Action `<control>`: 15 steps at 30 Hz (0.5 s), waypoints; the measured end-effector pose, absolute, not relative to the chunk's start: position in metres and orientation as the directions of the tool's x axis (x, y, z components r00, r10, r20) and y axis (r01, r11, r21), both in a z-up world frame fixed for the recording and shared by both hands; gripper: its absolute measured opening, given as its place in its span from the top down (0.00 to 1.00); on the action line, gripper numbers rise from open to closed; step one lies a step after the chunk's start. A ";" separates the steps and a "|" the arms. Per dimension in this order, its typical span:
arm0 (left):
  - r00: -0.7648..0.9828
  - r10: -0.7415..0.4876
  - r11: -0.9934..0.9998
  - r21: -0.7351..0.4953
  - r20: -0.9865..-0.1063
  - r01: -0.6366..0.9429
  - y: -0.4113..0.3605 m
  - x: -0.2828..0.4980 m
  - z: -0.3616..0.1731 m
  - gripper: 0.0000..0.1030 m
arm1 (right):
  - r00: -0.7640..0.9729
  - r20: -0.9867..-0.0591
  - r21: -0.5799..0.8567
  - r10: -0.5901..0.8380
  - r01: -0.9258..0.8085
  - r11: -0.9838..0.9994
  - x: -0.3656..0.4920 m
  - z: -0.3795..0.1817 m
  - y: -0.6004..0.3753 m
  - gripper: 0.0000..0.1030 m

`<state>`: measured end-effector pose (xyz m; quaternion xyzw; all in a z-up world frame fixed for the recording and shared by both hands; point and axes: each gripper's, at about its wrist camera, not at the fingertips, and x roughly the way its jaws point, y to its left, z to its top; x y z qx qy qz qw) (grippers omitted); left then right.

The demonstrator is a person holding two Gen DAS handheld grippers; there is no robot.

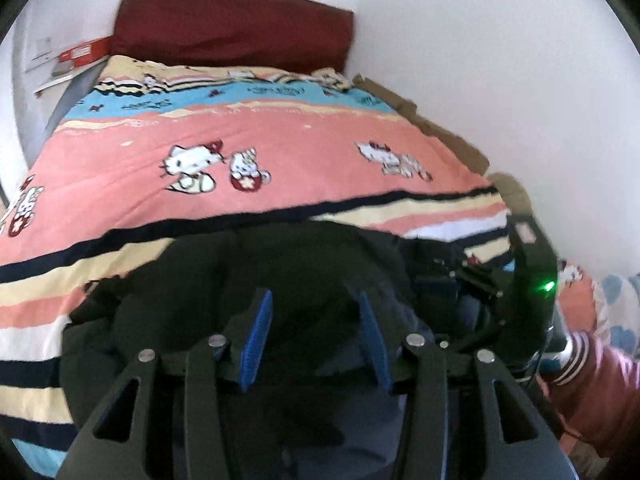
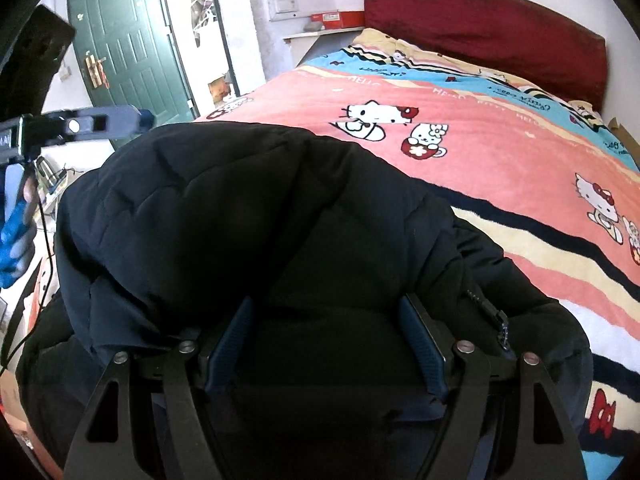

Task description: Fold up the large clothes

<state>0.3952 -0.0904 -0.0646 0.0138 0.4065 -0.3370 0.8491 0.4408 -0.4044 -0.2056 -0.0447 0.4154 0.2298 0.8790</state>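
Note:
A black padded jacket (image 2: 248,216) lies bunched at the near edge of the bed; it also fills the lower middle of the left wrist view (image 1: 304,264). My left gripper (image 1: 312,300) hovers over it, open, its blue pads apart with nothing pressed between them. Seen from the right wrist, the left gripper (image 2: 140,118) hangs in the air to the jacket's left, clear of the cloth. My right gripper (image 2: 326,304) has its jaws wide, and a thick fold of the jacket fills the gap from pad to pad. The right tool's dark housing (image 1: 532,280) shows a green light.
A pink, blue and cream cartoon-cat blanket (image 1: 280,140) covers the bed, with a dark red headboard cushion (image 1: 236,24) against the white wall. A shelf with a red box (image 2: 340,20) and a green door (image 2: 128,44) stand at the left. A red sleeve (image 1: 592,392) is at the right.

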 end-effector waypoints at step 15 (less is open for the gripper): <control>0.512 -0.394 0.843 -0.078 -0.763 0.533 -0.109 0.378 -0.174 0.56 | 0.558 -0.751 0.105 0.352 -0.425 0.899 0.432 -0.238 -0.413 0.27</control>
